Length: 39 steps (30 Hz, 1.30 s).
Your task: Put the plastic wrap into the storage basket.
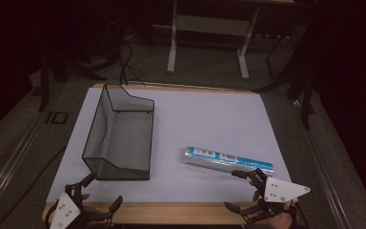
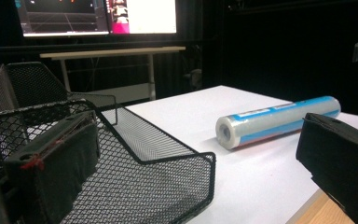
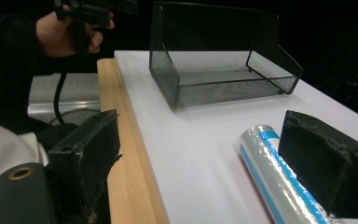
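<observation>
The roll [image 1: 228,161] lies on the bench [image 1: 209,119], long axis running left-right, slightly slanted. My right hand-held gripper [image 1: 242,190] sits just beside its right end, jaws apart, nearer than my left hand-held gripper [image 1: 104,189], also apart, by the mesh tray [image 1: 119,136].

Looks like a lab / recording room, not a home. Dark walls all round, grey carpet floor [image 1: 205,67] with loose cables [image 1: 126,62] trailing past the table's far edge. A bare white-framed desk [image 1: 209,28] stands beyond that edge; the left gripper view shows monitors [image 2: 98,16] above it running dark software with graphs. The work table [image 1: 209,119] itself is a wooden top covered by a plain white sheet, a black metal rail [image 1: 310,95] just off its far right corner.
</observation>
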Each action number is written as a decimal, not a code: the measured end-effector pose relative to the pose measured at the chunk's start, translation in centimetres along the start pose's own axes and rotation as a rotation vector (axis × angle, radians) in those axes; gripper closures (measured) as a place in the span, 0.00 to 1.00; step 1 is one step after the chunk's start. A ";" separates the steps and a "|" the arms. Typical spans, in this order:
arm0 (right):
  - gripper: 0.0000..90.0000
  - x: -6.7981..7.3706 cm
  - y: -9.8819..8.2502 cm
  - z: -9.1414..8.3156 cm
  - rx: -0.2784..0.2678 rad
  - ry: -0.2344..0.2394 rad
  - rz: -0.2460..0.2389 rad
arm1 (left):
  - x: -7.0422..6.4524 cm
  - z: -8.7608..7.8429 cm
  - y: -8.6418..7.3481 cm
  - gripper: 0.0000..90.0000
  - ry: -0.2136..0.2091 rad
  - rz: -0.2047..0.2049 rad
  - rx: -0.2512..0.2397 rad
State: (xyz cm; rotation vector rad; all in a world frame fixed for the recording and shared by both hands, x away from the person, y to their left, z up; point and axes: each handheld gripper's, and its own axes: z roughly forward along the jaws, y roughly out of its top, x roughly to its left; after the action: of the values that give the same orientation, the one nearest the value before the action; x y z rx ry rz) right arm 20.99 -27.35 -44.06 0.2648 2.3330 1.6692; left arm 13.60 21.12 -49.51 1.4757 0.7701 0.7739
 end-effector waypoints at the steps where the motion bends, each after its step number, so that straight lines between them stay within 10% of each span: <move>1: 0.14 0.0 0.0 0.0 0.000 0.000 0.000 | 0.0 0.0 0.0 0.00 -0.003 -0.003 0.000; 12: 0.12 -1.1 1.4 0.0 0.109 -0.002 0.026 | -0.1 -0.2 0.2 0.00 0.001 -0.009 -0.015; 22: 0.10 -1.2 1.4 0.9 0.203 0.087 -0.028 | -0.2 -0.1 0.2 0.00 -0.020 -0.005 -0.015; 39: 0.10 -3.9 2.8 1.5 0.368 0.036 -0.078 | -0.1 0.1 0.1 0.00 -0.042 -0.008 -0.009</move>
State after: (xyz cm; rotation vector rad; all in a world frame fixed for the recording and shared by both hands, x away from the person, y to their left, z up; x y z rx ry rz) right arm 25.12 -26.26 -41.48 0.2102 2.6304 1.2109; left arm 13.58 20.95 -49.42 1.4754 0.7400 0.7373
